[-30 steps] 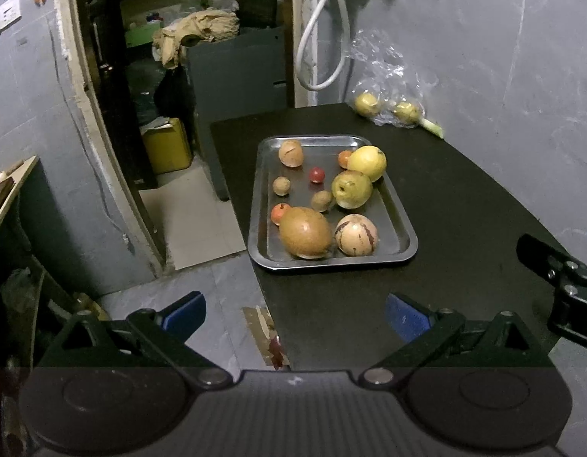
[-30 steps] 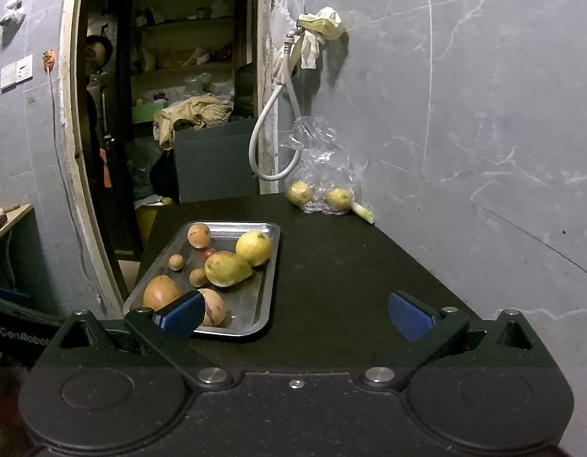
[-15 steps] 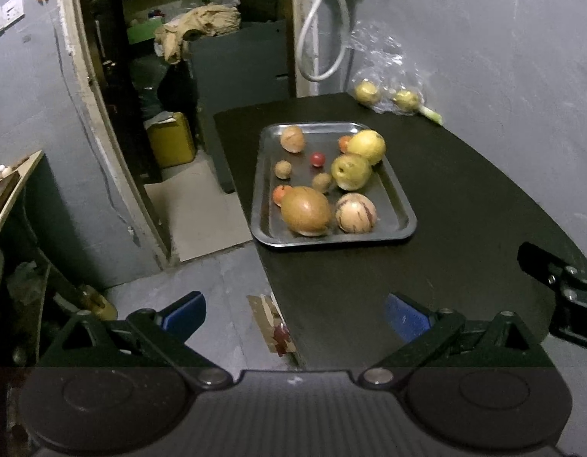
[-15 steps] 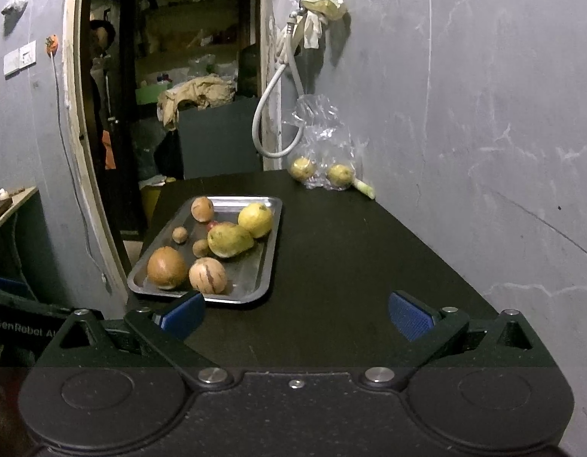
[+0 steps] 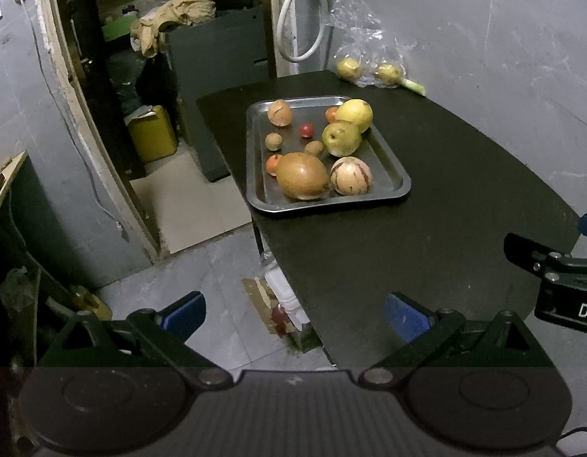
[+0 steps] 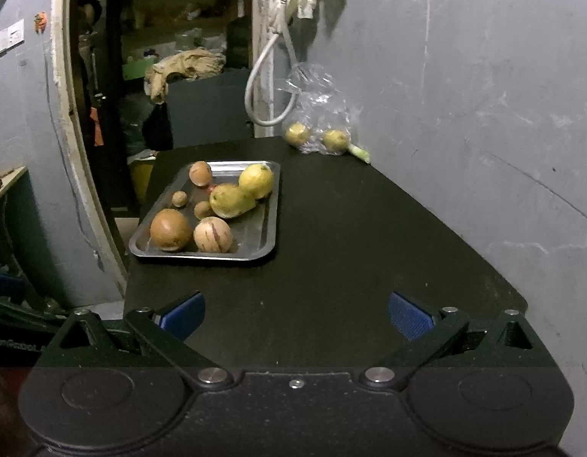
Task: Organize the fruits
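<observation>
Both grippers are drawn further back from the tray (image 5: 402, 184) than a second ago. The left gripper (image 5: 293, 314) and right gripper (image 6: 295, 314) are held wide apart, empty, while the fruits (image 5: 303, 175) lie gathered on the tray; two more sit bagged (image 6: 316, 139) by the wall. Whether sorting is ahead or finished cannot be judged.

— Anything obscured on the tray (image 6: 265, 224)?
— In the right wrist view, a small red fruit (image 6: 211, 188) shows only a sliver behind the green-yellow fruit (image 6: 230, 200).
— And at the frame edges?
— Left wrist view, right edge: the right gripper (image 5: 560, 274) is cut off — its fingertips are out of sight.
</observation>
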Demonstrator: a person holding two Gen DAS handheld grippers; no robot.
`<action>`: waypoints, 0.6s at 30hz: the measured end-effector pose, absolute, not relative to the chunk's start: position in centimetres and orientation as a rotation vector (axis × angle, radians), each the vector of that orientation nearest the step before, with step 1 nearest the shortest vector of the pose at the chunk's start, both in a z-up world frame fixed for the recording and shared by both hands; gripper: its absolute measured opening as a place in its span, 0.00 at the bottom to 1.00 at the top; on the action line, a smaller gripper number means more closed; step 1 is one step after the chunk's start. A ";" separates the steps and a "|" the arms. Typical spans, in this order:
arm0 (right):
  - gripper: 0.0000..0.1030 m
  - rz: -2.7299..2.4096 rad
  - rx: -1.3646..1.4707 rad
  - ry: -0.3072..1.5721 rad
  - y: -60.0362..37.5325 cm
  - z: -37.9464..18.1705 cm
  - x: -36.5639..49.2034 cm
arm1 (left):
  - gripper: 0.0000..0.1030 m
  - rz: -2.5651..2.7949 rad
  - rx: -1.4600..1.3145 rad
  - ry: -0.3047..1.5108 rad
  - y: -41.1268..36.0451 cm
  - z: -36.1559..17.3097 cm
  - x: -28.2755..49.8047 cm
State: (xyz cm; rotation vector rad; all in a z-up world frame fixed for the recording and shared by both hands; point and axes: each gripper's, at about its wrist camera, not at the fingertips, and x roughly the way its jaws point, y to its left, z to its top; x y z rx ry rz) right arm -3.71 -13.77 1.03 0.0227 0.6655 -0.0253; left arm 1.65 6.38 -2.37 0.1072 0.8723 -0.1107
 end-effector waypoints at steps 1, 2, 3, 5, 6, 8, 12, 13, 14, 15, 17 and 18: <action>0.99 -0.032 0.030 0.672 -13.7 1.0 -3.8 | 0.99 -0.117 0.109 0.873 6.5 -2.3 1.7; 0.99 -0.038 0.032 0.674 -13.6 1.0 -4.0 | 0.99 -0.121 0.112 0.871 6.6 -2.3 1.6; 0.99 -0.047 0.033 0.676 -13.4 1.0 -4.1 | 0.99 -0.125 0.116 0.869 6.7 -2.3 1.6; 0.99 -0.060 0.038 0.680 -13.3 1.0 -4.3 | 0.99 -0.136 0.120 0.864 6.9 -2.2 1.5; 0.99 -0.063 0.042 0.683 -13.2 1.0 -4.4 | 0.99 -0.143 0.122 0.862 7.0 -2.2 1.5; 0.99 -0.071 0.042 0.690 -13.1 0.9 -4.6 | 0.99 -0.152 0.125 0.859 7.2 -2.2 1.4; 0.99 -0.084 0.039 0.698 -12.8 0.7 -4.9 | 0.99 -0.166 0.129 0.858 7.5 -2.5 1.3; 0.99 -0.086 0.039 0.700 -12.7 0.7 -5.0 | 0.99 -0.167 0.128 0.858 7.6 -2.5 1.2; 0.99 -0.088 0.038 0.702 -12.6 0.6 -5.1 | 0.99 -0.168 0.127 0.857 7.7 -2.6 1.1; 0.99 -0.089 0.037 0.703 -12.5 0.6 -5.2 | 0.99 -0.167 0.124 0.856 7.7 -2.6 1.0; 0.99 -0.090 0.030 0.706 -12.4 0.4 -5.2 | 0.99 -0.165 0.114 0.854 7.9 -2.7 0.9; 0.99 -0.089 0.025 0.706 -12.4 0.4 -5.2 | 0.99 -0.165 0.108 0.854 8.0 -2.7 0.9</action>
